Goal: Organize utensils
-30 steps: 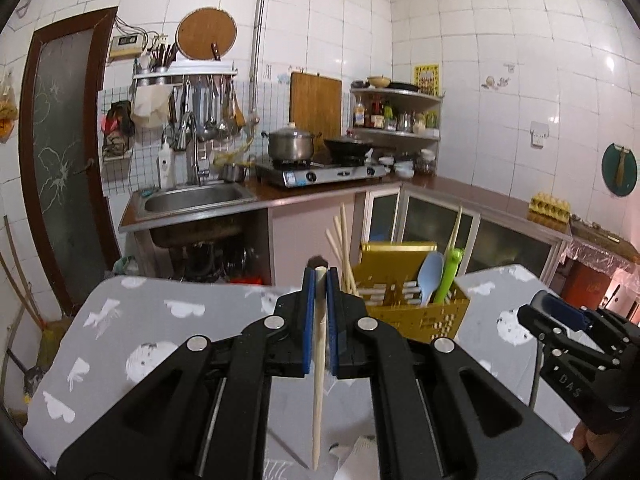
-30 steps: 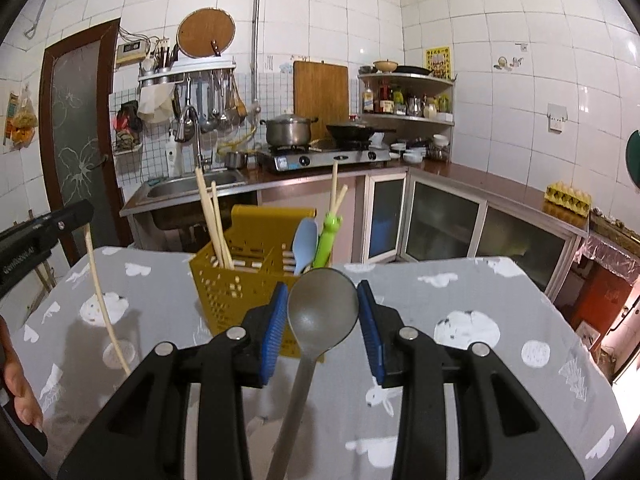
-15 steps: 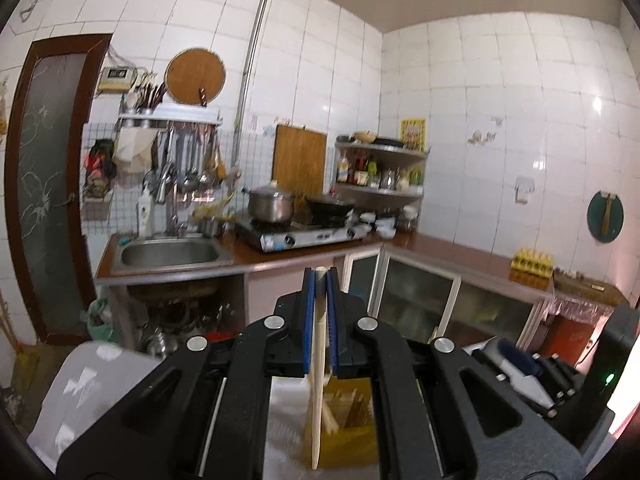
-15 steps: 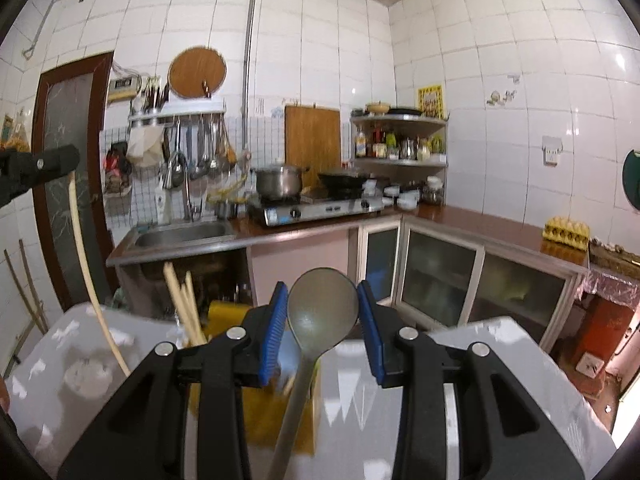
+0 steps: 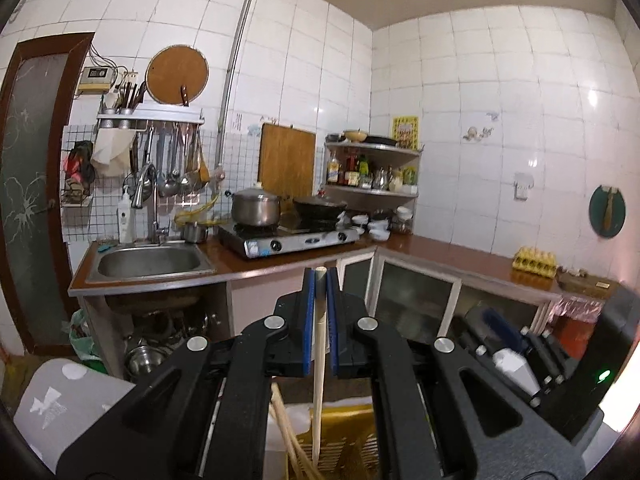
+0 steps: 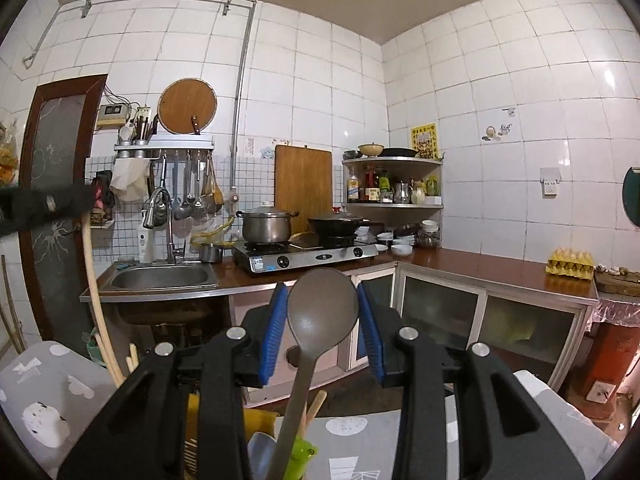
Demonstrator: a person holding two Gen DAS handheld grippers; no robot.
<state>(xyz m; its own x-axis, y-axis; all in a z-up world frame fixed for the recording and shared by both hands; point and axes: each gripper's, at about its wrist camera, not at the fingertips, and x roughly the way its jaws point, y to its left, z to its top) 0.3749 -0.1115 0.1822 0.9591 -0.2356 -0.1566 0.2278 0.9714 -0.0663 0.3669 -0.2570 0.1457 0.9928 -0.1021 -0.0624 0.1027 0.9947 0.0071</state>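
Note:
My left gripper [image 5: 319, 280] is shut on a pale wooden chopstick [image 5: 319, 368] that hangs down toward the yellow utensil basket [image 5: 344, 436] below it. Other chopsticks [image 5: 286, 436] lean in that basket. My right gripper [image 6: 322, 300] is shut on the bowl of a grey spoon [image 6: 320, 312], whose handle runs down over the yellow basket [image 6: 256, 420]. A blue spoon [image 6: 261, 446] and a green utensil [image 6: 302, 454] stand in the basket. The left gripper [image 6: 48, 206] and its chopstick [image 6: 96, 304] show at the left of the right wrist view.
The basket stands on a table with a grey patterned cloth [image 6: 44, 396]. Behind it runs a kitchen counter with a sink [image 5: 150, 262], a gas stove [image 5: 288, 240] with a pot and a wok, a corner shelf [image 5: 372, 172] and an egg tray [image 5: 534, 260].
Both grippers rose and tilted up, each keeping its utensil. The table and basket slid to the bottom of both views and the kitchen wall fills them.

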